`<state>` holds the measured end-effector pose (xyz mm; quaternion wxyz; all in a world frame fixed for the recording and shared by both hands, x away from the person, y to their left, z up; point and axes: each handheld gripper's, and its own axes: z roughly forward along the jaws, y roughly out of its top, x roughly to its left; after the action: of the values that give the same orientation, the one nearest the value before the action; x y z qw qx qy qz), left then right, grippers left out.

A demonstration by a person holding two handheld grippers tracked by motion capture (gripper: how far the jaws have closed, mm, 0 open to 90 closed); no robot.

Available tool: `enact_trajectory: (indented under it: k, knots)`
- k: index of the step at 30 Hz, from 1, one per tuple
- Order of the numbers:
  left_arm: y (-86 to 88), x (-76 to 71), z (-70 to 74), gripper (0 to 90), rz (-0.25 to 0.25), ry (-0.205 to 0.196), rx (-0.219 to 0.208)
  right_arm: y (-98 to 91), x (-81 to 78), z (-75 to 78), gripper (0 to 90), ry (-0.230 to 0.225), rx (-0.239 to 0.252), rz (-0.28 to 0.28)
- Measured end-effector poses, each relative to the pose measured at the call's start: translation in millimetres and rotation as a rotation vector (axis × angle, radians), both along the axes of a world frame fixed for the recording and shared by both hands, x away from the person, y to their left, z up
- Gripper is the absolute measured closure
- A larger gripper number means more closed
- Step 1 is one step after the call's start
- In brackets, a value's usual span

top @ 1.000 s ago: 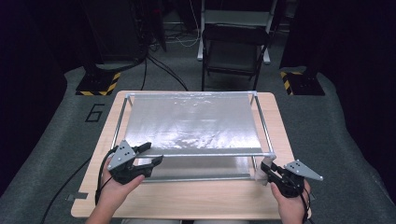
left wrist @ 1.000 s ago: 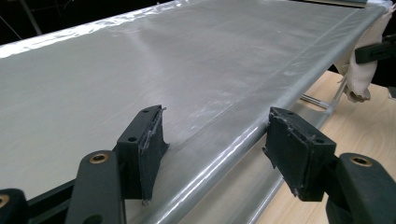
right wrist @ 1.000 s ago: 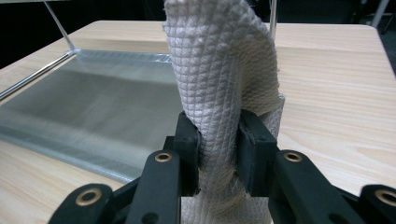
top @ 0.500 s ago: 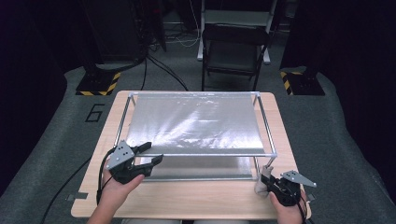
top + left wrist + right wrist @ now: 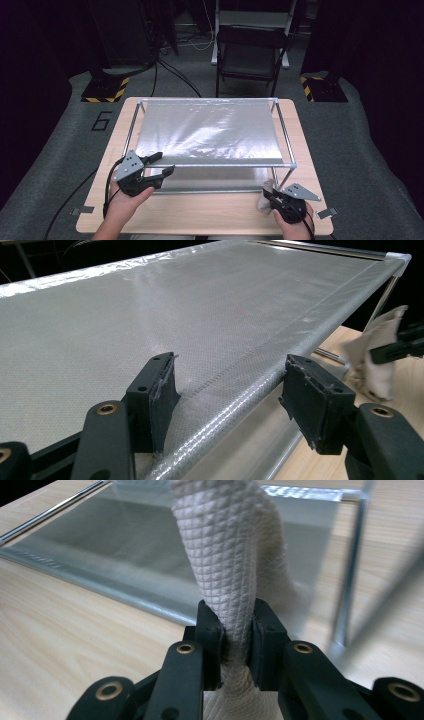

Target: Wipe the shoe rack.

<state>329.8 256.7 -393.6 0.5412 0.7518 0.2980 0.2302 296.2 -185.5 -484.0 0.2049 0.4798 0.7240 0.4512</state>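
Two tongs are working: the right tongs (image 5: 235, 630), lower right of the high view, have just been closing on the quilted cloth (image 5: 230, 555), which risks slipping from that narrow pinch, while the left tongs (image 5: 230, 390) are gaping around the rack's film-covered front rail (image 5: 260, 385), where they could snag.

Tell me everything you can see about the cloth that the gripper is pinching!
The cloth is off-white, with a quilted pattern of tiny diamonds. It is bunched into a thick, crumpled roll. The right gripper has just been closing, and its black jaws squeeze it from both sides. It stands up from the jaws near the wooden table's front right, beside the metal rack's corner post.
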Motion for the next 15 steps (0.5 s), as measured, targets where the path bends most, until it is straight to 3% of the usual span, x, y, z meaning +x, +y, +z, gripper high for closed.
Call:
enact_trajectory:
  k: [4,5,6,7,9,10,13,15]
  knots:
    - [0.3,0.2,0.3,38.4,-0.002,0.005,-0.001,22.3,22.4,-6.5,76.7,-0.013,-0.020,0.006]
    - [0.2,0.2,0.3,38.4,-0.001,0.004,-0.002,24.9,25.4,-8.7,75.9,-0.019,-0.048,0.004]
    - [0.2,0.2,0.2,38.3,0.000,0.003,-0.003,30.0,28.0,-11.4,74.1,-0.022,-0.037,0.003]
    - [0.2,0.2,0.2,38.3,0.000,0.003,-0.003,32.8,30.4,-14.4,70.5,-0.032,-0.068,0.002]
    - [0.2,0.1,0.2,38.4,0.000,0.003,-0.002,36.1,33.2,-17.8,65.6,-0.033,-0.081,-0.009]
    - [0.2,-0.2,0.1,38.3,0.000,0.005,-0.003,37.5,36.7,-22.8,62.0,-0.008,-0.070,-0.013]
    - [0.2,-0.4,-0.1,38.3,0.000,0.005,-0.004,35.6,34.7,-21.5,55.1,-0.022,-0.076,-0.023]
    - [0.0,-0.4,-0.1,38.3,0.001,0.006,-0.005,36.7,32.8,-20.0,52.5,-0.030,-0.047,-0.033]
